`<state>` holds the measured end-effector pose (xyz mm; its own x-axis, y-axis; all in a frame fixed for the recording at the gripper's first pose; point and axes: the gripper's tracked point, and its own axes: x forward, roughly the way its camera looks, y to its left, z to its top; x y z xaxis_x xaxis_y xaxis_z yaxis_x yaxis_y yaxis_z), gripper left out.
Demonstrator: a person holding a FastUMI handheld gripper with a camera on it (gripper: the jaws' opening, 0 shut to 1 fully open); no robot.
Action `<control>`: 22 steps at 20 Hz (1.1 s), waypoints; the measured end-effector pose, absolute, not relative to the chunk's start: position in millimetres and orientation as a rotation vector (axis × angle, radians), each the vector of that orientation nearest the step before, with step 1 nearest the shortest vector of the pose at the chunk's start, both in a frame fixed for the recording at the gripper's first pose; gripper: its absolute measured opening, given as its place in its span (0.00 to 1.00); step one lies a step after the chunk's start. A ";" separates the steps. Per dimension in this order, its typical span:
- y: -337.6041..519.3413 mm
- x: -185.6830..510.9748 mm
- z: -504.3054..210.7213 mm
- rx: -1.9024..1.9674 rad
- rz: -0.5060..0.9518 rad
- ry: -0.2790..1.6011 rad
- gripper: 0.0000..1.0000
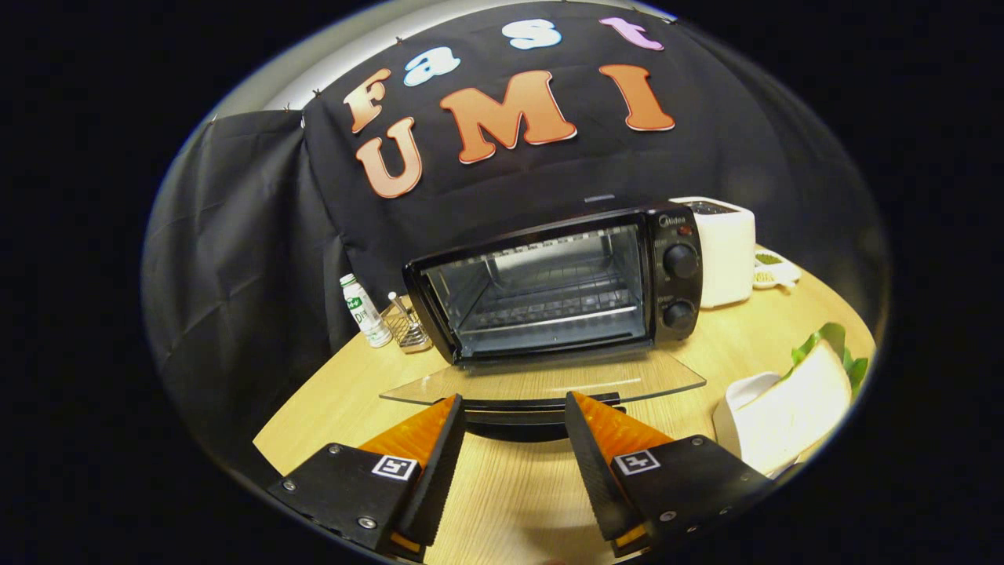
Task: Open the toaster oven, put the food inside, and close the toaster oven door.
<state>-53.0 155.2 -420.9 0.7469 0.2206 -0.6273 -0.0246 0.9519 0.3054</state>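
Hovering just short of the lowered glass door (549, 384), the hand-held gripper (514, 412) is seen with its orange fingers (420, 431) spread wide and nothing between them; the door's dark handle (541, 410) lies across the gap at the fingertips. The toaster oven (557, 286) is set toward the far edge of the bench (502, 486), its door folded down flat and its wire rack (549, 302) bared. The food appears to be the pale slice with green leaves (792, 408) on a white dish (741, 392) near the bench's right edge, apparently not yet picked up.

The door step is judged done and the fetching of the food is probably next. A risk is posed by the protruding door: it could be knocked or pushed shut by a low sweep toward the dish. The soft slice could be crushed or dropped if pinched hard. Open bench is left in front of the door, while the left side is crowded by a small bottle (363, 310) and a wire holder (408, 326), and a white appliance (725, 251) is set just right of the oven.
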 end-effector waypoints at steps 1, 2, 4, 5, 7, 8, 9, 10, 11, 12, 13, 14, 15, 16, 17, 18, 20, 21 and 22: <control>156.0 -57.5 -426.2 0.286 0.135 0.734 0.76; 155.7 -61.0 -431.4 0.284 0.134 0.753 0.75; 156.9 -69.6 -443.0 0.291 0.136 0.795 0.75; 156.8 -72.9 -448.2 0.293 0.134 0.811 0.75; 157.5 -77.4 -460.9 0.297 0.129 0.844 0.75; 156.5 -82.8 -467.7 0.301 0.126 0.865 0.75; 156.1 -86.4 -471.6 0.305 0.123 0.876 0.75; 155.5 -85.0 -471.2 0.313 0.120 0.870 0.75; 155.0 -84.1 -468.1 0.319 0.120 0.859 0.75; 155.6 -83.4 -466.5 0.322 0.124 0.854 0.75; 154.9 -84.4 -465.8 0.322 0.128 0.854 0.75; 152.4 -86.3 -464.6 0.319 0.132 0.860 0.75; 149.9 -87.0 -462.3 0.320 0.134 0.856 0.76; 147.1 -85.7 -460.5 0.325 0.133 0.848 0.76; 146.4 -87.6 -460.0 0.333 0.136 0.849 0.76; 146.2 -89.6 -457.0 0.340 0.144 0.848 0.76; 145.7 -93.2 -446.3 0.328 0.172 0.837 0.77; 140.8 -93.6 -438.4 0.309 0.181 0.819 0.79; 135.0 -90.9 -429.3 0.285 0.183 0.793 0.80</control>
